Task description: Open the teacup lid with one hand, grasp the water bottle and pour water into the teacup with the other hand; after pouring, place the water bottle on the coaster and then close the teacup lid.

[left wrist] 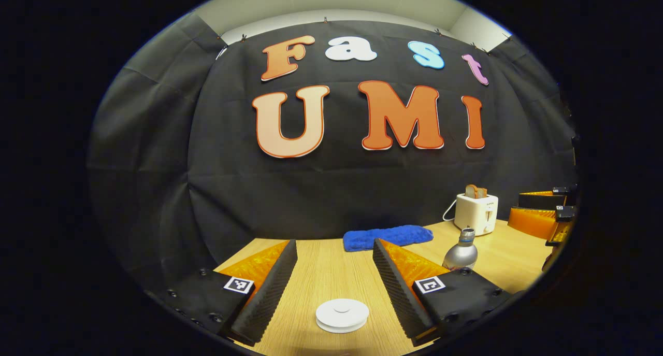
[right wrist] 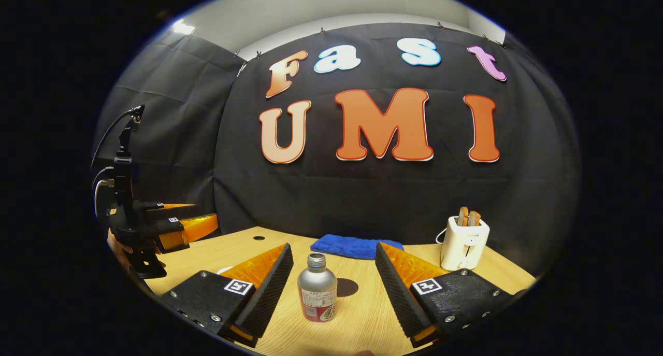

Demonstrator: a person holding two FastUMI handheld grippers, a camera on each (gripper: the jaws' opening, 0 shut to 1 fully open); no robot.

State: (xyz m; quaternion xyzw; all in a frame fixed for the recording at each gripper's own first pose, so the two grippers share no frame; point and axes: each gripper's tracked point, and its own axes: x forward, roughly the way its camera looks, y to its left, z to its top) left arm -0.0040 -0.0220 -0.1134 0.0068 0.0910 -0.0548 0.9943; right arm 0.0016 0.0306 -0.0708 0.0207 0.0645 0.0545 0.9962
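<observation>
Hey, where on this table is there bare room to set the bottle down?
Bare wood lies between the silver metal bottle and the white toaster, in front of the folded blue cloth, around the small dark round coaster. The back right corner is crowded by the toaster. Near the white round lid, wood is bare toward the cloth.

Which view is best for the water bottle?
The right gripper view: the water bottle stands whole and upright between the right gripper's open fingers, cap to base. In the left gripper view the water bottle sits farther off, its lower part hidden behind a finger.
</observation>
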